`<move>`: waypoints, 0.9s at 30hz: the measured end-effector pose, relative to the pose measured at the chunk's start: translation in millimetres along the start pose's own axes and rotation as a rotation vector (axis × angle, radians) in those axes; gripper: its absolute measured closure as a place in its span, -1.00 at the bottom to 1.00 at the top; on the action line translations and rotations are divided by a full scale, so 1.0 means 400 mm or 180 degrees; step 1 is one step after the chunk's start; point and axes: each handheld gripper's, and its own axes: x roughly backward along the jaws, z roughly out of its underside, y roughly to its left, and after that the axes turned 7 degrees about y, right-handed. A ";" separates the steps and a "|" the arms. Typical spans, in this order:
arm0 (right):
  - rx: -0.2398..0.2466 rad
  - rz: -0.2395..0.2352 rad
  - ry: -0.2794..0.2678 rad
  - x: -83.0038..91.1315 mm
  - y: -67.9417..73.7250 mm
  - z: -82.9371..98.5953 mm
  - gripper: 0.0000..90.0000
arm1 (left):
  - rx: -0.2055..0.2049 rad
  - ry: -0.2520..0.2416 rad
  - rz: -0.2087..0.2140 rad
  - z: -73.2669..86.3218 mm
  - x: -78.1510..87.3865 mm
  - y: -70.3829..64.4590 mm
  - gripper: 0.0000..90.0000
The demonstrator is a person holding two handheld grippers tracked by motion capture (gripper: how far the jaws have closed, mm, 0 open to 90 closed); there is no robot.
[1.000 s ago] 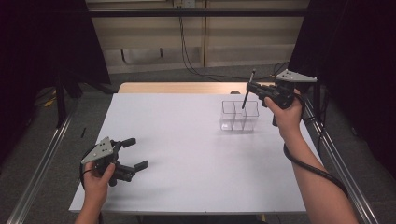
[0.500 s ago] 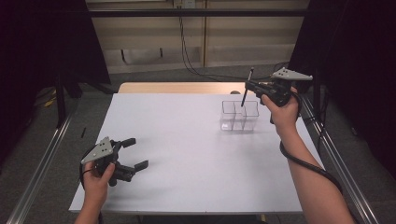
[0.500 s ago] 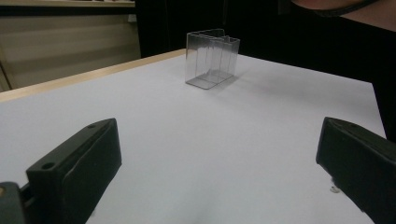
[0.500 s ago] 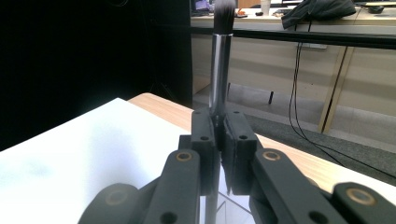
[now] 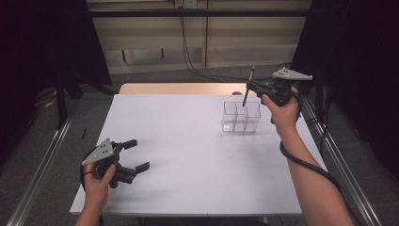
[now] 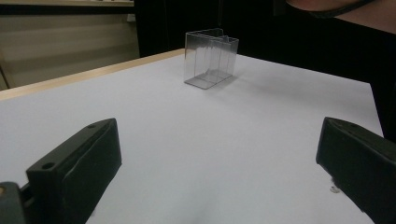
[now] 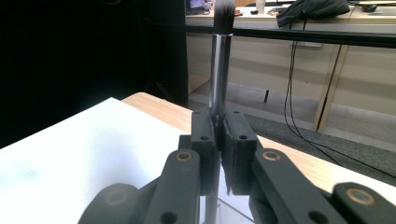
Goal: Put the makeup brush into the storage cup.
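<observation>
We count one makeup brush (image 5: 248, 86), clamped upright in our right gripper (image 5: 252, 87) above one clear organizer (image 5: 242, 116) near the desk's (image 5: 188, 155) far right edge; our left gripper (image 5: 133, 154) gapes wide, holding nothing. No writing legible.

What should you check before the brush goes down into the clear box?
1. Right gripper shut tight on the brush: ok, jaws clamp its shaft.
2. Brush upright, bristles on top: ok, close to upright in the right gripper view, a little tilted in the high view.
3. Brush over the clear box: ok, its lower tip hangs by the box's back rim.
4. Which compartment lies under the tip: cannot tell.
5. Box standing upright on the table: ok.
6. Left gripper out of the way: ok, open and far from the box.
</observation>
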 end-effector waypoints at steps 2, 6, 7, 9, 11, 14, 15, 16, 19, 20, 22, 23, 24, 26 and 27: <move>-0.0009 0.0000 0.0010 -0.004 -0.002 0.004 0.87 | 0.0001 0.0004 -0.0005 0.000 0.000 0.000 -1.00; -0.0016 0.0005 0.0025 -0.014 -0.003 0.012 0.87 | 0.0004 0.0006 -0.0002 0.001 -0.001 -0.001 -1.00; -0.0021 0.0011 0.0026 -0.016 -0.003 0.013 0.87 | 0.0004 0.0001 0.0004 0.001 -0.001 -0.001 -1.00; -0.0019 0.0010 0.0030 -0.020 -0.004 0.014 0.87 | 0.0004 -0.0003 0.0000 0.001 0.000 -0.001 -1.00; -0.0005 0.0019 0.0032 -0.022 -0.004 0.014 0.87 | 0.0008 -0.0011 0.0004 0.001 0.001 -0.001 -1.00; 0.0003 0.0031 0.0041 -0.025 -0.003 0.014 0.87 | 0.0016 -0.0010 0.0007 0.002 0.001 0.000 -1.00; 0.0004 0.0034 0.0041 -0.025 -0.003 0.014 0.87 | 0.0003 -0.0001 -0.0006 0.002 0.002 0.000 -1.00; -0.0004 0.0031 0.0035 -0.026 -0.003 0.015 0.87 | 0.0004 0.0000 -0.0001 0.002 0.001 0.000 -1.00; 0.0000 0.0040 0.0034 -0.027 -0.003 0.016 0.87 | -0.0001 -0.0001 0.0000 0.002 0.001 0.000 -1.00; -0.0010 0.0030 0.0037 -0.029 -0.003 0.018 0.87 | -0.0004 -0.0002 0.0005 0.002 0.001 0.000 -1.00; 0.0006 0.0022 0.0058 -0.031 -0.001 0.022 0.87 | 0.0004 0.0001 0.0009 0.002 0.000 0.000 -1.00; 0.0000 0.0015 0.0059 -0.033 0.000 0.024 0.87 | 0.0003 0.0001 0.0008 0.002 0.000 -0.001 -1.00; 0.0000 0.0016 0.0066 -0.033 0.001 0.025 0.87 | -0.0005 -0.0006 0.0009 0.001 0.000 0.000 -1.00; 0.0011 0.0021 0.0081 -0.034 0.003 0.028 0.87 | 0.0007 -0.0011 0.0006 0.001 0.001 -0.001 -1.00; 0.0013 0.0011 0.0078 -0.034 0.003 0.029 0.87 | 0.0010 -0.0013 0.0008 0.001 0.001 -0.001 -1.00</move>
